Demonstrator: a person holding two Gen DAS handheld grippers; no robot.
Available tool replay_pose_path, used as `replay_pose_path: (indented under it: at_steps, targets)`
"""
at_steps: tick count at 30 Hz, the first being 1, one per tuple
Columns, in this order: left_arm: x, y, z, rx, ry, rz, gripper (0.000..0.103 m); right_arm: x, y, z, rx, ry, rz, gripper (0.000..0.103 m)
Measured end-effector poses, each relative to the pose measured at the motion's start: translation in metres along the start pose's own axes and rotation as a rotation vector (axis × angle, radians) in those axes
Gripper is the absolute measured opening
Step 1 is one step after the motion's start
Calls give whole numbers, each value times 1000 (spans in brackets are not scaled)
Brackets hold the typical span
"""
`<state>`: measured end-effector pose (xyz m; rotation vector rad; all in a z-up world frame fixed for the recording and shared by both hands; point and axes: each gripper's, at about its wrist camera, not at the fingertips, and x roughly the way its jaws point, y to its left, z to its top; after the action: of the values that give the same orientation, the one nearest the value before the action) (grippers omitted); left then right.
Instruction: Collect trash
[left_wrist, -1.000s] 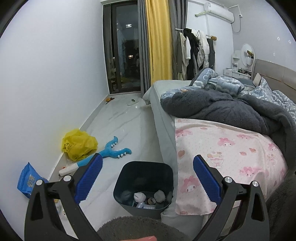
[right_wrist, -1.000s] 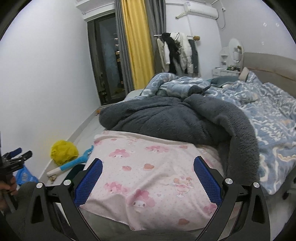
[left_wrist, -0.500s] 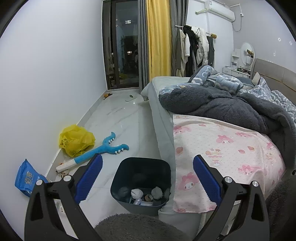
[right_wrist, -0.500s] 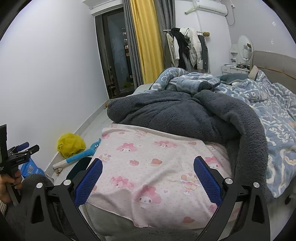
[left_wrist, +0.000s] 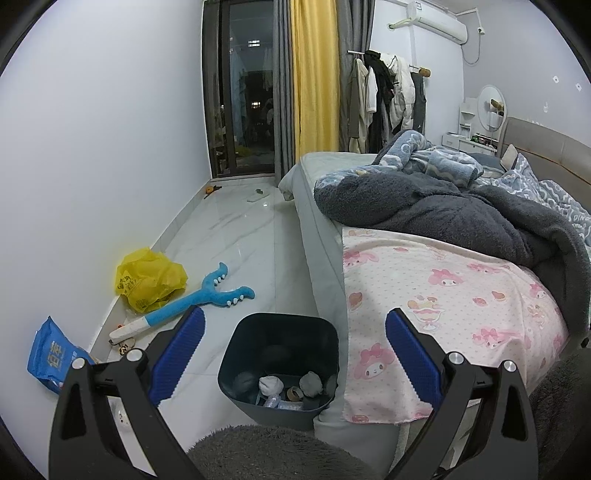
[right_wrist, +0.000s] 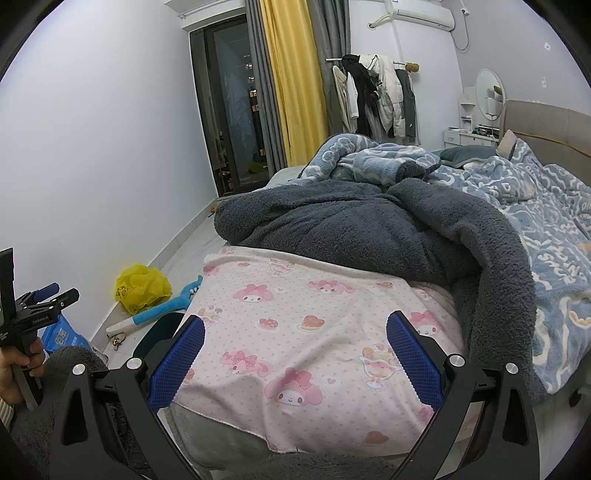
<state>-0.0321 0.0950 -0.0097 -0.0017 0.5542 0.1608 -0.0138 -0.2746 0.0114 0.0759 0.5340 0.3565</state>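
A dark blue bin (left_wrist: 280, 334) stands on the floor beside the bed, holding crumpled tissues and other scraps. My left gripper (left_wrist: 293, 352) hangs open just above and in front of the bin, empty. By the left wall lie a yellow plastic bag (left_wrist: 149, 278), a blue snack packet (left_wrist: 50, 354) and a blue claw-shaped toy (left_wrist: 192, 301). My right gripper (right_wrist: 295, 356) is open and empty over the pink patterned sheet (right_wrist: 314, 325). In the right wrist view the yellow bag (right_wrist: 142, 288) and the left gripper (right_wrist: 37, 306) in a hand show at left.
The bed (left_wrist: 461, 266) fills the right side, piled with a grey fleece blanket (right_wrist: 369, 229) and a blue quilt (right_wrist: 546, 221). White tiled floor (left_wrist: 240, 236) runs along the wall to a glass door (left_wrist: 243, 92). Clothes (left_wrist: 384, 92) hang at the back.
Both views have risen and pulled back a little, so the bin and floor items sit lower and farther. Both grippers stay open and empty.
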Motion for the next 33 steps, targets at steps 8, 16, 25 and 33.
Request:
replay_pose_path:
  at_steps: [8, 16, 25, 33]
  targets:
    - [0, 1, 0, -1, 2, 0, 100, 0, 0, 0, 0, 0, 0, 100]
    - [-1, 1, 0, -1, 2, 0, 100, 0, 0, 1, 0, 0, 0, 100]
    - [0, 1, 0, 0, 3, -1, 100, 0, 0, 1, 0, 0, 0, 100]
    - [0, 0, -2, -9, 8, 0, 100, 0, 0, 1, 0, 1, 0, 100]
